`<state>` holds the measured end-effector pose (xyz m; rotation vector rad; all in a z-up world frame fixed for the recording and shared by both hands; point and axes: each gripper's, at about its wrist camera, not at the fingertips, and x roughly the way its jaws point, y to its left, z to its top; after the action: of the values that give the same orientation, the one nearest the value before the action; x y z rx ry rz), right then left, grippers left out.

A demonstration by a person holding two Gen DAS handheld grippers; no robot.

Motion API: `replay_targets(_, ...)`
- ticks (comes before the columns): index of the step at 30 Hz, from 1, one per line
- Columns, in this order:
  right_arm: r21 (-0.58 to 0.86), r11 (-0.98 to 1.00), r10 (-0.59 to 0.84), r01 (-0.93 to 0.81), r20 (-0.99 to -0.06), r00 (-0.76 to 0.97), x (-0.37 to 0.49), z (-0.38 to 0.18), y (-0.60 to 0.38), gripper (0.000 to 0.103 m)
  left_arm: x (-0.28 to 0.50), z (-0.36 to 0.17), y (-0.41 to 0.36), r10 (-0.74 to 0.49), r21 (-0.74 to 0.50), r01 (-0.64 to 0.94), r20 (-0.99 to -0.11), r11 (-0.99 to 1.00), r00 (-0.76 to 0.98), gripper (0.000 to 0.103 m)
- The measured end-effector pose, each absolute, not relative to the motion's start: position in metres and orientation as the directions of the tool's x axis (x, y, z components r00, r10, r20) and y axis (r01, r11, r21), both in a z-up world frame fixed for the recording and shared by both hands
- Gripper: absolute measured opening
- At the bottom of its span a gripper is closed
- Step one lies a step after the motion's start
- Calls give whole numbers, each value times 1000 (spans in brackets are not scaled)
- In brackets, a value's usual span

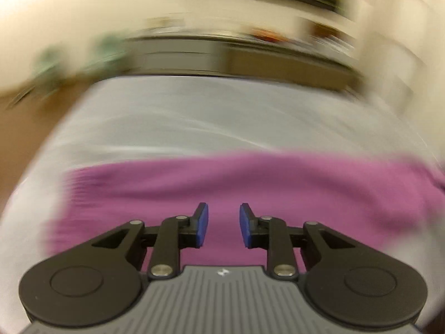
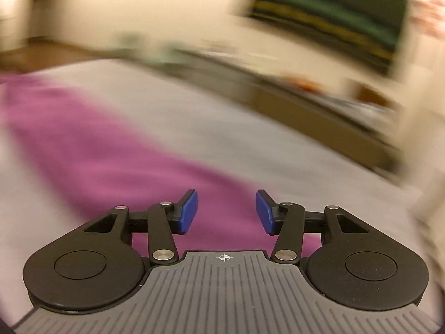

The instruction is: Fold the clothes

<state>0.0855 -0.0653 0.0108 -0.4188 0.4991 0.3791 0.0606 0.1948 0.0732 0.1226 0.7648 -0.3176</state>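
In the left wrist view, the left gripper (image 1: 224,224) hangs over a purple garment (image 1: 250,194) that lies spread on a pale grey bed (image 1: 194,117). The cloth fills the band just ahead of and beneath the jaws, and its left edge ends well to the left of them, with grey sheet beyond. The jaws stand partly apart, a modest gap between the blue pads (image 1: 202,225), and purple cloth shows through that gap; nothing is pinched between them, and whether the tips touch the cloth cannot be told through the blur. Beyond the far edge of the bed this view shows a long low shelf (image 1: 222,55) and blurred green shapes to its left. In the right wrist view, the right gripper (image 2: 226,211) also sits above the garment (image 2: 97,153), which here runs as a slanting band from the upper left down under the jaws, with bare sheet (image 2: 250,128) to the right of it. These jaws are spread wider than the left pair and hold nothing. Only this view shows clearly the dark framed picture (image 2: 333,19) on the wall past the bed.
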Motion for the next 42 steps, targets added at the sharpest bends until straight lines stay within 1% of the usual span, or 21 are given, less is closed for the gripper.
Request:
replay_targets(2, -320, 754, 343, -574, -552, 759, 71, 2, -21, 52, 42, 61, 150, -279, 76, 444, -682, 893, 676, 27)
replay_targets(4, -342, 703, 367, -624, -577, 730, 67, -8, 3, 52, 32, 47, 122, -286, 144, 515, -691, 845, 664, 27)
replay_targets(6, -362, 681, 349, -637, -604, 717, 72, -19, 10, 47, 32, 37, 110, -261, 198, 526, -694, 827, 671, 27)
replay_targets(10, -332, 717, 310, -613, -636, 706, 88, -26, 1, 18, 45, 23, 107, -206, 242, 492, -692, 836, 692, 26)
replay_targets(14, -245, 769, 334, -590, -634, 698, 95, -18, -13, 18, 41, 26, 104, -286, 214, 565, -690, 797, 665, 26)
replay_targets(17, -243, 771, 334, -589, -634, 698, 102, -23, -8, 18, 34, 22, 93, -326, 237, 614, -676, 753, 661, 37)
replay_targets(19, -277, 759, 314, -589, -638, 704, 103, -28, -3, 18, 34, 13, 86, -299, 268, 610, -684, 745, 666, 37)
replay_targets(20, -283, 759, 303, -586, -643, 703, 105, -28, -1, 7, 35, 11, 84, -287, 279, 605, -685, 746, 670, 34)
replay_targets(21, -284, 761, 298, -583, -646, 703, 106, -27, -1, 3, 37, 11, 84, -278, 287, 599, -683, 748, 675, 25)
replay_targets(22, -266, 769, 309, -582, -642, 702, 106, -20, -3, 3, 38, 10, 83, -269, 295, 592, -681, 750, 681, 8)
replay_targets(23, -233, 778, 333, -584, -635, 697, 106, -11, -9, 2, 39, 10, 83, -261, 303, 586, -679, 752, 686, 3)
replay_targets(25, -175, 790, 376, -587, -618, 691, 100, 4, -23, 1, 30, 14, 88, -286, 313, 610, -670, 728, 685, 2)
replay_targets(29, -135, 771, 396, -623, -665, 634, 92, -4, -40, 1, 4, 26, 100, -361, 330, 676, -650, 658, 669, 2)
replay_targets(33, -151, 725, 373, -672, -735, 567, 93, -25, -42, 3, -3, 7, 97, -314, 386, 699, -690, 603, 652, 2)
replay_targets(35, -121, 729, 411, -674, -710, 571, 90, -15, -48, 13, 2, 6, 99, -290, 389, 682, -694, 619, 659, 8)
replay_targets(36, -106, 736, 435, -669, -683, 587, 89, -8, -51, 14, 5, 6, 100, -278, 386, 671, -695, 633, 663, 12)
replay_targets(38, -84, 739, 473, -669, -643, 602, 89, -1, -48, 25, 12, 7, 104, -254, 381, 649, -699, 659, 669, 15)
replay_targets(39, -95, 730, 475, -677, -642, 602, 90, -3, -41, 30, 16, 8, 105, -242, 379, 637, -700, 671, 671, 21)
replay_targets(40, -106, 721, 477, -684, -640, 603, 90, -5, -34, 41, 19, 8, 107, -230, 376, 625, -702, 683, 674, 29)
replay_targets(41, -131, 707, 470, -695, -646, 601, 90, -9, -25, 48, 23, 9, 109, -218, 374, 613, -704, 696, 676, 30)
replay_targets(42, -157, 696, 446, -701, -670, 593, 92, -15, -17, 48, 26, 9, 110, -206, 371, 601, -705, 708, 678, 30)
